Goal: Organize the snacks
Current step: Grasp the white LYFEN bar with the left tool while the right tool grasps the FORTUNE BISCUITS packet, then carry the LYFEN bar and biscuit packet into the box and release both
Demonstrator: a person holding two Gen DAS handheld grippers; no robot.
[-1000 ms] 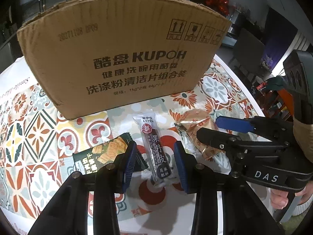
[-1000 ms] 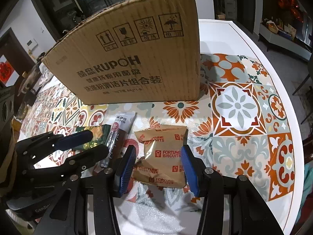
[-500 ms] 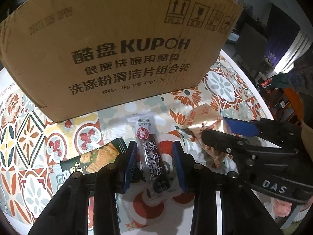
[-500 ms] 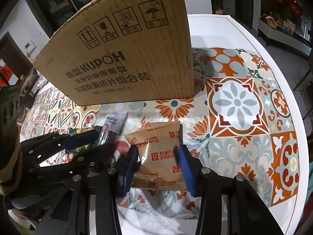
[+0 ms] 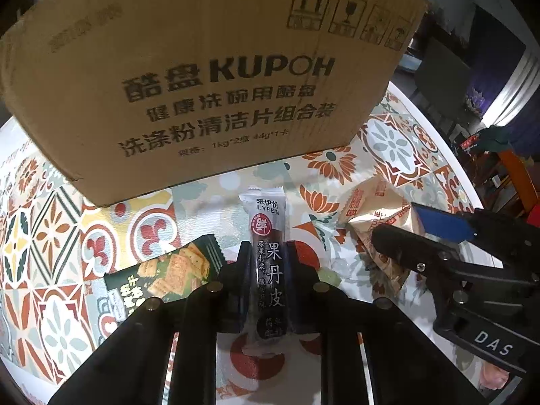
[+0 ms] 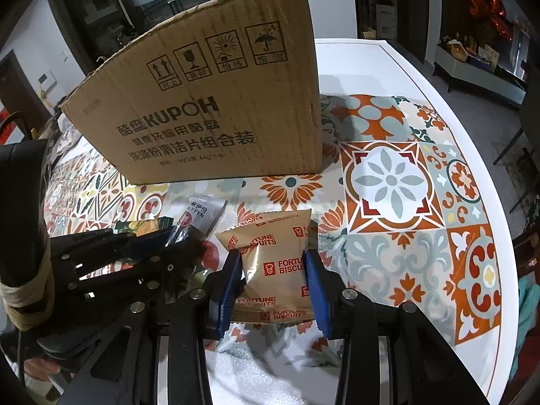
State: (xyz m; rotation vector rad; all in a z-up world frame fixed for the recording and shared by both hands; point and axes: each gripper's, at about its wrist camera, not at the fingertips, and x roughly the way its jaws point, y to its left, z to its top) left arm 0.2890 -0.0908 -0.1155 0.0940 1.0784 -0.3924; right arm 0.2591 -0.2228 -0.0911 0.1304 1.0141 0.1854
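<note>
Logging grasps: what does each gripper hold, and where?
Left gripper: LYFEN fruit-leather stick, lower half. Right gripper: Fortune Biscuits packet, side edges.

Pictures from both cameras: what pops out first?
The big cardboard box marked KUPOH stands at the back of the flowery tablecloth. In front of it, the left gripper is closed on a dark fruit-leather stick, and the right gripper squeezes a tan Fortune Biscuits packet.

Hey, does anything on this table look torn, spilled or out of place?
Nothing stands out. The LYFEN fruit strip, Fortune Biscuits pack and cracker packet look sealed; the KUPOH cardboard box stands upright.
</note>
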